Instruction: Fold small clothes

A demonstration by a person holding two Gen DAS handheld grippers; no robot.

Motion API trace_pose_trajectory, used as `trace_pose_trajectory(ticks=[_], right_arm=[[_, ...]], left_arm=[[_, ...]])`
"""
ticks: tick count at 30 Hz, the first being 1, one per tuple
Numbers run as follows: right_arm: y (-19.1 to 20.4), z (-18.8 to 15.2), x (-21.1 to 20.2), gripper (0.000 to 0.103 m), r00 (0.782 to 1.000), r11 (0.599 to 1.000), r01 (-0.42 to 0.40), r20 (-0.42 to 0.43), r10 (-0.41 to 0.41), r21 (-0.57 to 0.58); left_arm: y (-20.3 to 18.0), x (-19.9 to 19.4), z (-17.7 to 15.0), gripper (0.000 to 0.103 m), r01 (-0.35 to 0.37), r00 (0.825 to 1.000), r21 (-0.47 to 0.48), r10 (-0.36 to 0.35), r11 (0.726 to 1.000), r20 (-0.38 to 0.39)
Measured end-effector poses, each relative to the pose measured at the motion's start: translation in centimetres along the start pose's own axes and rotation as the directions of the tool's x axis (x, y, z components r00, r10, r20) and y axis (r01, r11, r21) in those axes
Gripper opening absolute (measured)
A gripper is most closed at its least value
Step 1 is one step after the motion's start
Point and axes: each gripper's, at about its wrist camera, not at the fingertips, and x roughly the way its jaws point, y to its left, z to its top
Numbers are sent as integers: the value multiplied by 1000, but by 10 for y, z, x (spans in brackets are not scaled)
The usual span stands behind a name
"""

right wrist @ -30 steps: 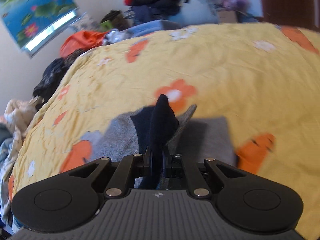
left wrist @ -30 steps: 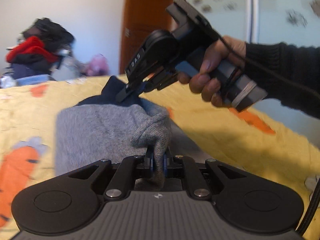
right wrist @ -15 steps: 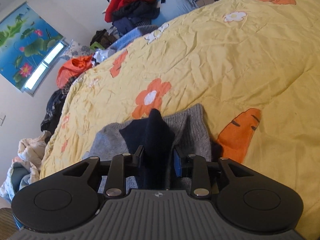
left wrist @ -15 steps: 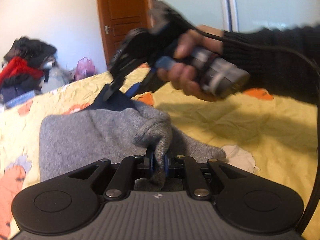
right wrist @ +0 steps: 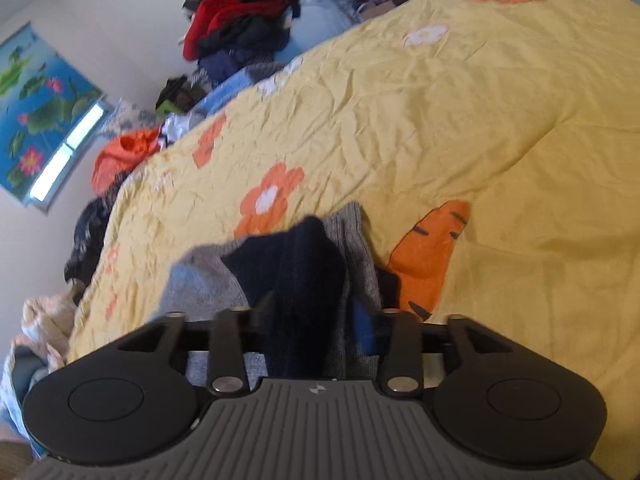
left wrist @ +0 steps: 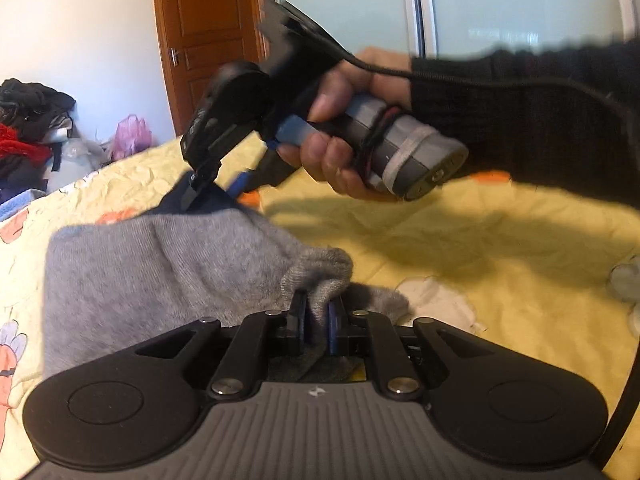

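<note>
Mid-fold, not finished. Yellow bedspread (right wrist: 400, 120) carries one grey-and-navy knit garment (left wrist: 160, 264), lying near both tools, partly doubled over; cannot tell sock or small top. Grey part mostly flat on the left, navy end (right wrist: 304, 264) on the far side. Left gripper (left wrist: 316, 316) narrow, pinching a bunched grey corner at the near edge. Right gripper (right wrist: 316, 320) spread wide around the navy end, fabric between the jaws but apparently not clamped; looks like a release or a regrip. Left to do: lay both corners down, flatten, set aside. Count: one garment in work, two grippers, one hand (left wrist: 344, 140) in view, two laundry heaps at the far bed edge, red-and-black (right wrist: 240, 24) and orange (right wrist: 120, 156).
</note>
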Motion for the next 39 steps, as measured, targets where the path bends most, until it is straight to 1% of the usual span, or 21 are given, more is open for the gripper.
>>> trace_pose_trajectory(ticks=[2, 4, 6, 7, 8, 9, 13, 17, 19, 20, 21, 22, 23, 26, 28, 29, 31, 33, 36, 38, 39], right_arm=[[5, -10, -29, 53, 996, 1000, -27, 85, 27, 3], [14, -29, -59, 53, 991, 996, -69, 110, 75, -59], [30, -55, -77, 53, 994, 983, -48, 86, 64, -179], [38, -67, -83, 53, 997, 972, -28, 68, 45, -232], [44, -79, -85, 53, 998, 961, -17, 53, 33, -277], [49, -89, -88, 53, 999, 950, -6, 41, 20, -313], [57, -113, -83, 51, 997, 924, 81, 21, -79, -373], [53, -122, -75, 47, 993, 930, 92, -40, -113, -355], [52, -130, -70, 34, 988, 926, 102, -73, -138, -363], [52, -133, -68, 14, 986, 925, 94, -97, -139, -368], [52, -136, -69, 14, 985, 923, 89, -105, -137, -374], [54, -140, -74, 14, 988, 922, 82, -91, -125, -378], [54, -141, -82, 13, 991, 928, 76, -75, -111, -366], [40, -143, -94, 13, 992, 951, 99, -43, -117, -293], [31, -150, -82, 13, 989, 959, 88, -92, -117, -269], [32, -152, -82, 15, 991, 956, 80, -84, -107, -281], [38, -143, -87, 28, 993, 961, 65, -79, -89, -269], [40, -127, -99, 51, 999, 973, 34, -8, -37, -226], [44, -93, -105, 58, 993, 983, 10, 121, 13, -185], [41, -67, -89, 58, 989, 989, 0, 146, 21, -145], [41, -57, -78, 57, 989, 990, -3, 148, 24, -139]], left_arm=[[11, -25, -3, 12, 49, 998, -23, -48, 999, 41], [28, -56, -16, 19, 45, 997, -47, -42, 998, 71], [37, -77, -28, 36, -39, 996, -22, 40, 999, 76], [41, -86, -36, 48, -92, 993, -2, 91, 996, 72], [46, -91, -42, 55, -134, 989, 11, 133, 991, 61], [49, -94, -49, 56, -173, 984, 12, 172, 985, 44], [64, -88, -64, 56, -228, 973, -36, 226, 973, -42], [64, -75, -64, 56, -262, 965, -52, 260, 964, -43], [65, -75, -61, 56, -250, 968, -75, 250, 965, -6], [67, -73, -59, 55, -242, 970, -82, 244, 967, 6], [69, -73, -58, 49, -234, 972, -87, 235, 968, 7], [71, -69, -59, 27, -228, 973, -88, 229, 970, -4], [71, -65, -60, 17, -237, 971, -90, 236, 967, -23], [85, -69, -66, 13, -222, 975, -171, 217, 960, -51], [89, -68, -71, 13, -225, 974, -192, 213, 955, -81], [89, -69, -70, 13, -222, 974, -194, 209, 956, -83], [86, -75, -67, 14, -198, 979, -169, 186, 966, -82], [87, -91, -66, 17, -154, 987, -146, 146, 977, -64], [95, -117, -65, 24, -89, 996, -152, 90, 984, -3], [103, -126, -56, 41, -75, 996, -180, 83, 981, 38], [105, -128, -51, 56, -77, 994, -196, 90, 978, 58]])
